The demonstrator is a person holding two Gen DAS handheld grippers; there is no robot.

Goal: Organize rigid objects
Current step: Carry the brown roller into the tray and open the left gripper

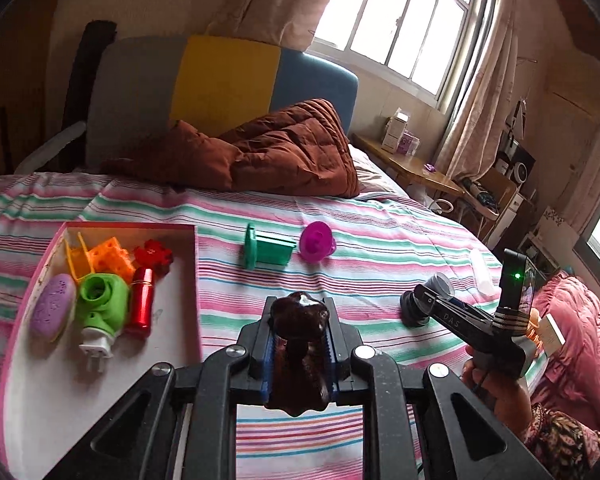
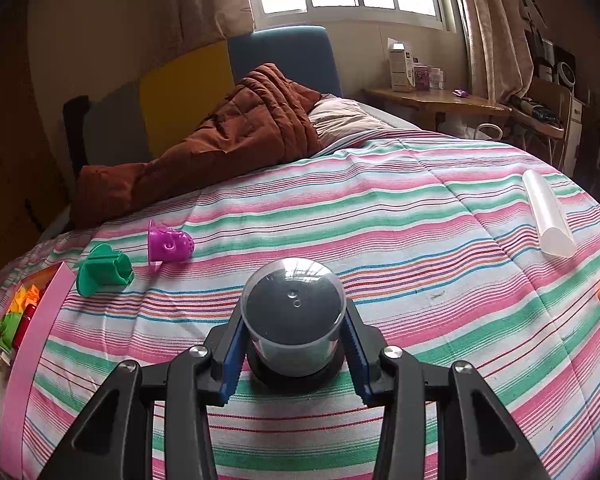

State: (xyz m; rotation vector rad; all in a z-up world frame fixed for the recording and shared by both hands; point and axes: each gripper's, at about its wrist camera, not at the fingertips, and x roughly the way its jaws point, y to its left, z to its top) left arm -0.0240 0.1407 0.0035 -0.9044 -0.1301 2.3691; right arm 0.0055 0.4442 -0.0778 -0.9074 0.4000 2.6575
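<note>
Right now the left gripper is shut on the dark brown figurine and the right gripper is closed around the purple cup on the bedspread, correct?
Not quite. The left gripper is shut on the dark brown figurine, but the right gripper holds the clear-domed black container, as the right wrist view shows. The purple cup lies free on the bedspread.

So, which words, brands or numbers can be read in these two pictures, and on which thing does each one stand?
"DAS": on the black body of the right gripper, seen from the left wrist camera.
The white box and the purple boxes on the wooden shelf carry print, but it is too small to read.
The purple oval in the tray has raised marks, too blurred to read.
Nothing else carries text.
</note>
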